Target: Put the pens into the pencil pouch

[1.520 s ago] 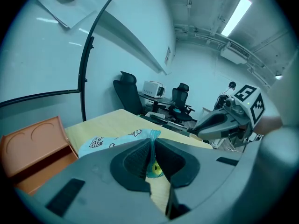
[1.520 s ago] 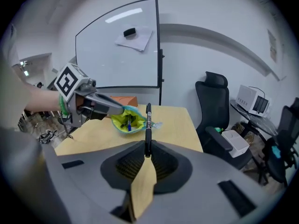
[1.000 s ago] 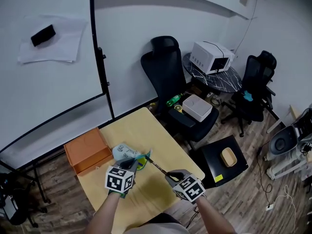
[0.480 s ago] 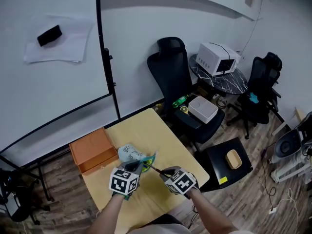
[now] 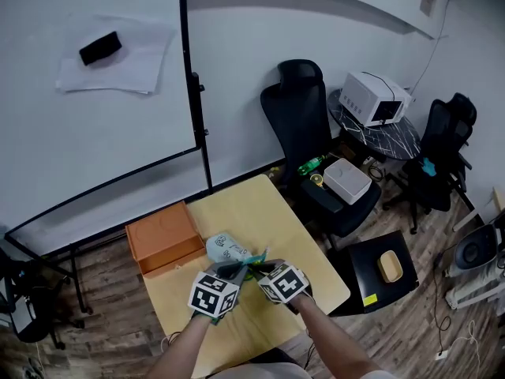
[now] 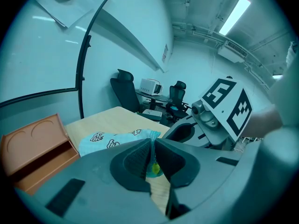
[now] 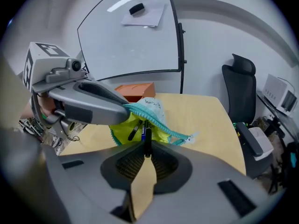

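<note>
A light-blue pencil pouch (image 5: 229, 250) with cartoon prints and a yellow lining (image 7: 126, 129) lies on the wooden table (image 5: 272, 212). My left gripper (image 6: 152, 154) is shut on the pouch's teal zipper edge (image 7: 140, 110) and holds its mouth open. My right gripper (image 7: 146, 154) is shut on a black pen (image 7: 147, 134) whose front end is inside the pouch mouth. Two more pens (image 7: 135, 129) lie inside on the lining. In the head view both grippers (image 5: 246, 273) meet at the pouch's near end.
An orange box (image 5: 164, 238) stands on the table's left, close to the pouch. A whiteboard (image 5: 95, 109) rises behind the table. Black office chairs (image 5: 304, 125) and a stool (image 5: 383, 271) stand on the right, off the table's edge.
My right gripper has moved left toward the left gripper, carrying the black pen into the pouch mouth. The left gripper keeps its hold on the pouch edge.
</note>
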A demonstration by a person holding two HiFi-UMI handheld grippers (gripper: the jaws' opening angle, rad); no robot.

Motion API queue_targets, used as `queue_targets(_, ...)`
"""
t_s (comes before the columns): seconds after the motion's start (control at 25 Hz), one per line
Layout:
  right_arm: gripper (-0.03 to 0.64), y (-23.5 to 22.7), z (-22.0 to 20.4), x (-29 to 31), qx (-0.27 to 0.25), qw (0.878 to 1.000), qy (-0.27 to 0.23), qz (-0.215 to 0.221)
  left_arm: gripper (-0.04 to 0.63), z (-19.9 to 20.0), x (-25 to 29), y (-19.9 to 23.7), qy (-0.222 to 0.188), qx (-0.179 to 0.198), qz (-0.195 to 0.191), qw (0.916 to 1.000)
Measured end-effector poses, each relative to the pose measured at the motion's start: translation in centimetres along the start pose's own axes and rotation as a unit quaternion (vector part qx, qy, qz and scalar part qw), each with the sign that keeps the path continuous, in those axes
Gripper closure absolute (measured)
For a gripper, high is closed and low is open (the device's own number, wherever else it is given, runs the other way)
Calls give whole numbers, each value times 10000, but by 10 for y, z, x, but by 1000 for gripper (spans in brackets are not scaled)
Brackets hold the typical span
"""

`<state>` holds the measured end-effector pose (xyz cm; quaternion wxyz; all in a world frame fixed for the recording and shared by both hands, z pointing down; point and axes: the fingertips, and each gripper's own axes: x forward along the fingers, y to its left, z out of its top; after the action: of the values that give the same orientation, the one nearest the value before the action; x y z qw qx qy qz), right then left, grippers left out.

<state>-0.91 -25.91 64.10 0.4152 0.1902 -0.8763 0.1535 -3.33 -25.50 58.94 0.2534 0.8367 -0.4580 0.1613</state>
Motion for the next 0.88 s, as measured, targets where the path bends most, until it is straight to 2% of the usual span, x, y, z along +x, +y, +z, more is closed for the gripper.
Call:
queue_targets(0.36,572,1,11,19,50,9999,-66,115,561,-1,-5,-4,-32,-158,-18,9999)
queue_targets(0.68,571,1,20,15,-255,9994,-215,-38,561,1,-7,-1,-48,-205,-56,9998)
queue_targets(0.88,569,-1,17,14,-122,9995,-280,-34,561,5,-5,-3,-80,-181,-88,9998)
